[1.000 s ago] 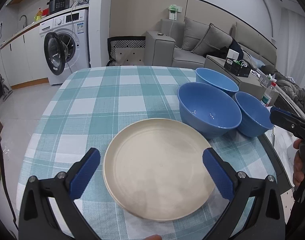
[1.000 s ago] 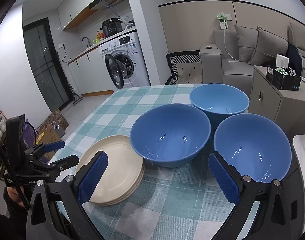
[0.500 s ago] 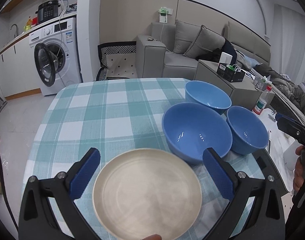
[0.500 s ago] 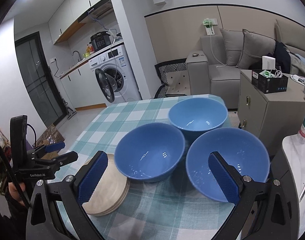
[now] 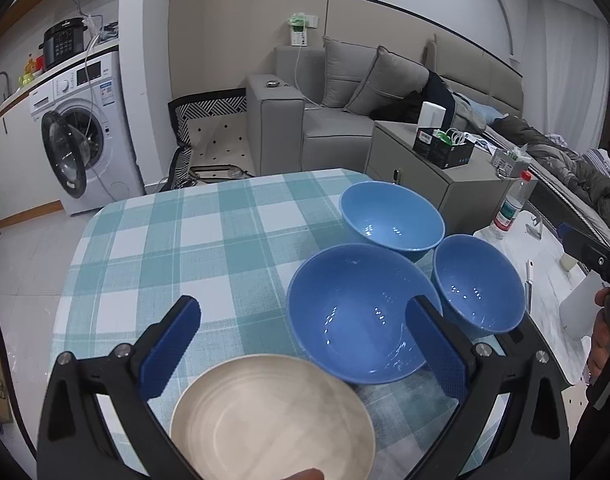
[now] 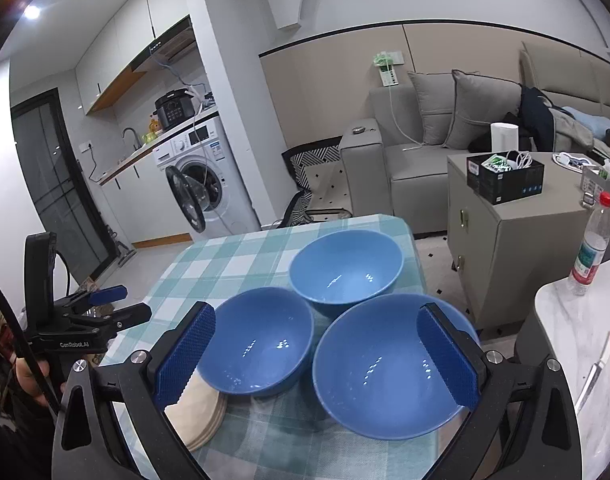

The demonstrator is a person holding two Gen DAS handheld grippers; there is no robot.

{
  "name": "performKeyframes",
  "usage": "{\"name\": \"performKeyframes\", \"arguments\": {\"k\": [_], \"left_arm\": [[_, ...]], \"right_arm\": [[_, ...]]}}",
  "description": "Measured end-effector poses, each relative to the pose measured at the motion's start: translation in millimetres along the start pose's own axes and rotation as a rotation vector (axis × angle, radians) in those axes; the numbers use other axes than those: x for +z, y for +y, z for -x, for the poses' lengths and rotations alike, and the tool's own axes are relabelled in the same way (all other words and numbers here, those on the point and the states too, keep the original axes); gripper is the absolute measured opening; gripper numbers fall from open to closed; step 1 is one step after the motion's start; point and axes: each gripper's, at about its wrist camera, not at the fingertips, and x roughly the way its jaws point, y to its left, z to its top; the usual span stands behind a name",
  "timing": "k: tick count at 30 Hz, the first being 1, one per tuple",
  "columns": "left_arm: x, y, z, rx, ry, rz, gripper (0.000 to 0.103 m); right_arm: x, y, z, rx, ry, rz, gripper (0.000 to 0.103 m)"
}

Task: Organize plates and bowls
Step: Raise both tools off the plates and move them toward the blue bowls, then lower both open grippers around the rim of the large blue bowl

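Observation:
A stack of cream plates (image 5: pixel 273 416) lies on the checked table (image 5: pixel 165 248) at the near edge, just below my left gripper (image 5: pixel 303 346), which is open and holds nothing. Three blue bowls stand close together to the right: a middle bowl (image 5: pixel 357 312), a far bowl (image 5: pixel 391 216) and a right bowl (image 5: pixel 479 284). In the right wrist view my right gripper (image 6: pixel 313 360) hangs open above the near bowl (image 6: pixel 389 364) and the left bowl (image 6: pixel 257 340). The plates (image 6: pixel 201 412) peek out at lower left, and the left gripper (image 6: pixel 129 302) shows at the left edge.
A white counter (image 6: pixel 577 320) to the right of the table carries a water bottle (image 6: pixel 591 248) and a knife (image 6: pixel 597 368). Behind the table stand a grey cabinet (image 6: pixel 505 232), a sofa (image 5: pixel 337 128) and a washing machine (image 5: pixel 85 136) with its door open.
Both grippers have drawn back and up from the table, so plates and bowls sit lower and smaller in view. Both stay open; no dish has moved.

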Motion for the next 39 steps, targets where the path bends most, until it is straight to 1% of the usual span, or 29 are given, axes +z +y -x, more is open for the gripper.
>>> {"name": "performKeyframes", "arguments": {"k": [3, 8, 15, 18, 22, 26, 29, 32, 39], "left_arm": [[9.9, -6.7, -3.0, -0.013, -0.001, -0.016, 0.103], [27.4, -18.9, -7.0, -0.041, -0.010, -0.044, 0.103], [54.7, -30.5, -11.6, -0.088, -0.031, -0.065, 0.103], [64.5, -32.7, -15.2, -0.104, -0.036, -0.070, 0.103], [75.5, -34.7, -20.9, -0.136, -0.039, -0.077, 0.103], [78.6, -32.2, -28.4, -0.137, -0.027, -0.065, 0.103], [78.4, -31.4, -35.7, -0.117, -0.013, -0.066, 0.103], [76.9, -30.1, -41.5, -0.102, -0.012, -0.052, 0.103], [80.4, -29.4, -58.7, -0.065, 0.004, -0.024, 0.103]], "right_arm": [[8.8, -7.0, 3.4, -0.015, -0.018, -0.008, 0.102], [21.4, -21.7, 13.0, -0.003, -0.051, -0.049, 0.102], [36.7, -30.8, 27.9, -0.057, -0.093, -0.056, 0.102], [40.2, -36.9, 38.7, -0.050, -0.118, -0.096, 0.102], [45.3, -43.1, 56.3, -0.080, -0.156, -0.142, 0.102], [52.6, -50.6, 74.6, -0.095, -0.204, -0.171, 0.102], [57.0, -54.8, 79.5, -0.084, -0.222, -0.175, 0.102], [57.5, -59.0, 76.4, -0.086, -0.216, -0.177, 0.102], [62.4, -73.3, 45.3, -0.072, -0.136, -0.166, 0.102]]}}
